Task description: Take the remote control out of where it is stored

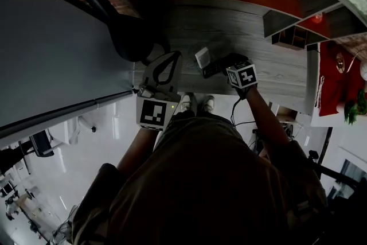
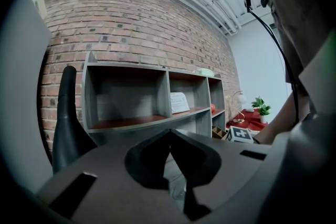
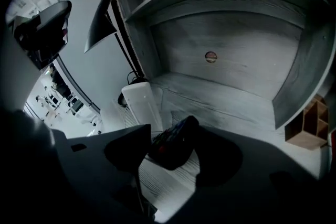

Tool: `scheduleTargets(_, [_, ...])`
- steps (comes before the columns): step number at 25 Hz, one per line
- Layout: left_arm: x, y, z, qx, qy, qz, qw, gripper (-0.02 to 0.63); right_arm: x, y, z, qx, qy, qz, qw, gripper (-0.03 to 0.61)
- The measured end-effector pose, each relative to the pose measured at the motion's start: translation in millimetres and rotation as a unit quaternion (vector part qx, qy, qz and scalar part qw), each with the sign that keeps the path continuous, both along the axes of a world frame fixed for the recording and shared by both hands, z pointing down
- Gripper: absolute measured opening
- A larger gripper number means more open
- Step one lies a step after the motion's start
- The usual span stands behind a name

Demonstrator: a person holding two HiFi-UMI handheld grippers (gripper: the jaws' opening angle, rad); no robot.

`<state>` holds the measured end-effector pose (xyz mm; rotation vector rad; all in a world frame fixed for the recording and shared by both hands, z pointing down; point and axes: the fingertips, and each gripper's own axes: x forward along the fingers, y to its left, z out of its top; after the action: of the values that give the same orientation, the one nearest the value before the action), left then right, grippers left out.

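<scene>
A black remote control (image 3: 176, 140) with coloured buttons lies slantwise between the jaws of my right gripper (image 3: 170, 157), which is shut on it just above the grey wooden top (image 3: 231, 102). From the head view the remote control (image 1: 212, 70) sticks out to the left of the right gripper (image 1: 222, 67), whose marker cube (image 1: 242, 75) faces up. My left gripper (image 1: 172, 57) hovers at the top's near left edge, fingertips together and nothing in them. In the left gripper view the left gripper (image 2: 169, 135) points level at the shelves.
A white oblong device (image 1: 202, 57) (image 3: 140, 105) lies on the top just left of the remote. A black curved stand (image 1: 129, 34) and a large grey panel (image 1: 51, 49) rise at the left. A small wooden organiser (image 1: 292, 37) sits at the right. Open shelves (image 2: 136, 97) stand behind.
</scene>
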<state>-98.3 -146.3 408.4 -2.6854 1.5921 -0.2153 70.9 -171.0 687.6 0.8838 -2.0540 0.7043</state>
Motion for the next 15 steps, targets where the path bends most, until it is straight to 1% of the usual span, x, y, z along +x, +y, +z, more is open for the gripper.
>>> scheduleTargets(6, [-9.1,0.7,0.7,-0.004,0.000,-0.010,0.9999,0.011,-9.0,2.5,14.4,-0.019,-0.002,0.009,1.000,0.247])
scheduleTargets(15, [-12.3,2.7,5.2,-0.010,0.002,-0.012,0.9999,0.011,-13.3,5.1,23.8,-0.041,-0.006,0.031,0.999,0.242])
